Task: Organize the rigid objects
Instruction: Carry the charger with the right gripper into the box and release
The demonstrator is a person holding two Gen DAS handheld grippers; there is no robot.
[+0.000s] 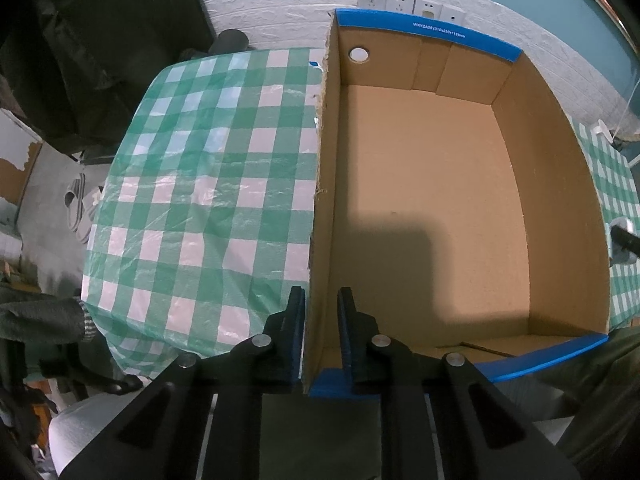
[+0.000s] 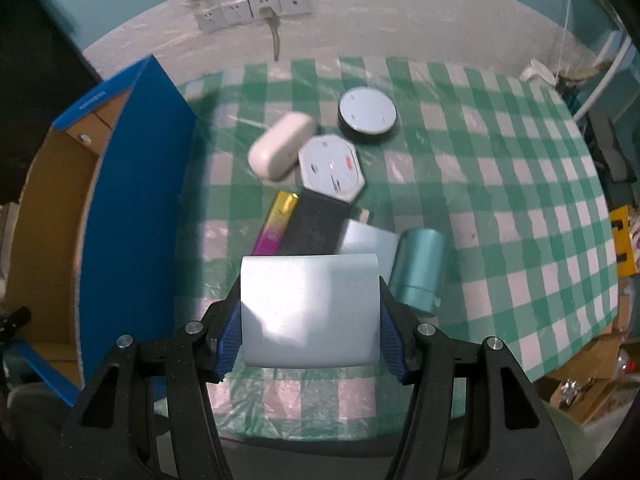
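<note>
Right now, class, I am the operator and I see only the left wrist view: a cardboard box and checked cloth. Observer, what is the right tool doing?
Observer: The right tool is shut on a pale rectangular box, held above the checked tablecloth.
Operator: Is anything left to sort?
Observer: Yes, a cluster lies on the cloth: a white oval case, an octagonal box, a round tin, a teal cylinder lying on its side.
Operator: Which side of that tool is my cardboard box?
Observer: The cardboard box is at the left edge of that view, its blue outer wall facing the cluster.
</note>
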